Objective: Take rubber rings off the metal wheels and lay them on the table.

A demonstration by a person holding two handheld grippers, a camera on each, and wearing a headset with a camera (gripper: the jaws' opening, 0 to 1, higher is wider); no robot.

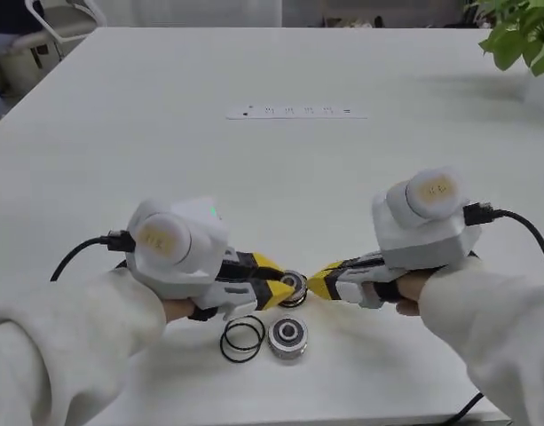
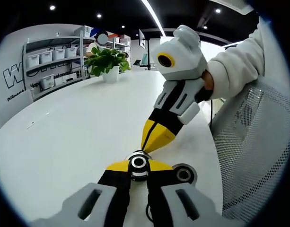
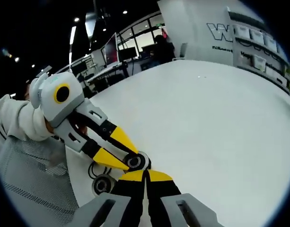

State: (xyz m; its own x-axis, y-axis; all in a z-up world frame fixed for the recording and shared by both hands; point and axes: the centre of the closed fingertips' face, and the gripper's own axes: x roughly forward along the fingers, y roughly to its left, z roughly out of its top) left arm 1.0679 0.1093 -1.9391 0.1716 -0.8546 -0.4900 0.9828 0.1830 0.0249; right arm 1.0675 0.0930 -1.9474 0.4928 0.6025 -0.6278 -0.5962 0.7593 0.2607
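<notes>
The small silver metal wheel (image 1: 295,286) has a bright round face, a dark hub in the middle and a dark band on its outer edge. It is held a little above the table, between the two grippers, near the front edge. The left gripper (image 1: 285,288) is closed around it: in the left gripper view its yellow tips sit on both sides of the wheel (image 2: 137,163). The right gripper (image 1: 317,282) comes from the opposite side with its jaws narrow and the yellow tips pressed together into one point, which touches the rim of the wheel. I cannot tell if it pinches rubber there. Just below, a second metal wheel (image 1: 287,337) lies flat on the table, silver with a grooved side and a dark centre. The thin black rubber rings (image 1: 242,338) lie flat just beside it on its left, overlapping one another. The white table (image 1: 272,177) is large, smooth and matte, and a long white power strip (image 1: 296,112) lies farther back, well apart from the wheels. A green leafy plant (image 1: 520,35) stands at the far right corner. In the left gripper view, shelves (image 2: 50,61) with pale bins stand along the wall, a dark ceiling carries small lamps, and a white mesh chair (image 2: 244,156) stands close to the table.
</notes>
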